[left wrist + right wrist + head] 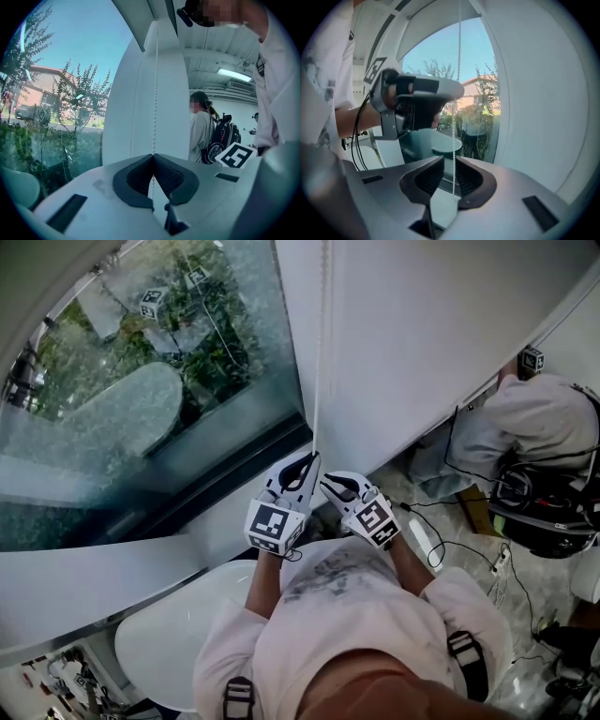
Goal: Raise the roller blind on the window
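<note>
A thin white bead chain (320, 343) hangs down in front of the white wall strip (422, 324) beside the window (141, 399). My left gripper (307, 465) is shut on the chain, its dark pads (136, 180) meeting at the tips (152, 157) with the bead chain (155, 93) running up from them. My right gripper (328, 486) sits just right of and below the left. Its jaws (449, 161) stand a little apart, and the bead chain (458, 56) passes between them without pad contact. The left gripper (417, 101) shows above it. No blind is in view.
A white rounded tabletop (178, 634) lies below my arms, near the sill (94, 587). At the right a person in white (534, 418) crouches by a dark backpack (553, 507), with cables (469, 549) on the marble floor. Trees and buildings show through the glass.
</note>
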Tool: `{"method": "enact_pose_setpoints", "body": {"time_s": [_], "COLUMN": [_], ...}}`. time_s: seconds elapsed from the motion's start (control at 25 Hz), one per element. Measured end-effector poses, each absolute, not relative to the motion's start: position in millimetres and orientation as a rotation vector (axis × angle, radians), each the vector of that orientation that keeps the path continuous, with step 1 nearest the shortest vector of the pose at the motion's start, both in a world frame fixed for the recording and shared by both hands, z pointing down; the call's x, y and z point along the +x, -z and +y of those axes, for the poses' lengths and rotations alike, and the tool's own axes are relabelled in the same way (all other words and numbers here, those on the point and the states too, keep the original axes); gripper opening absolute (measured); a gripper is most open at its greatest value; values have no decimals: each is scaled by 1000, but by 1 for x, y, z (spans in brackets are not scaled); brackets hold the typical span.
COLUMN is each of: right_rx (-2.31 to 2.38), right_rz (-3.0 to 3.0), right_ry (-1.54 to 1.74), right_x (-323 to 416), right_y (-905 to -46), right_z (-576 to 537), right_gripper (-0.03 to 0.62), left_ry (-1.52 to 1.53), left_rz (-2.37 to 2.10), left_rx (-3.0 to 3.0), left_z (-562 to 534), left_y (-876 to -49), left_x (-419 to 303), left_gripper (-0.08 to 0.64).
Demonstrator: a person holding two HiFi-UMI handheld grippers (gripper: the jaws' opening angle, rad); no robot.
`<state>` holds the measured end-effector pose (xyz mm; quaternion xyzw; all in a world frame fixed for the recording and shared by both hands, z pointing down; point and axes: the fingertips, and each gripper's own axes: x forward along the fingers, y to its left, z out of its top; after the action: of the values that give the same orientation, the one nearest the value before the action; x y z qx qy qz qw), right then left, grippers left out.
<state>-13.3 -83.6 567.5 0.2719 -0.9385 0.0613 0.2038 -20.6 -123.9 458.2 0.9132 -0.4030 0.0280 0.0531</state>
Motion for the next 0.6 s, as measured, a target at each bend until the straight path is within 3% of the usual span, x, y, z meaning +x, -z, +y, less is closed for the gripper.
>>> {"method": "enact_pose_setpoints", "body": {"time_s": [0.08, 0.6], "right_rx": [777, 919], "right_rz": [-2646, -2844], "right_ry": [-157, 20], "right_x": [-12, -4], "right_y": [-544, -393], "right_z": [-82, -102], "right_gripper": [160, 161], "left_ry": [-83, -71], "left_rz": [-1229, -1231], "left_rx": [2777, 2775], "left_z": [-122, -125], "left_y": [-456, -455], "left_x": [-22, -27], "left_gripper": [6, 6]}}
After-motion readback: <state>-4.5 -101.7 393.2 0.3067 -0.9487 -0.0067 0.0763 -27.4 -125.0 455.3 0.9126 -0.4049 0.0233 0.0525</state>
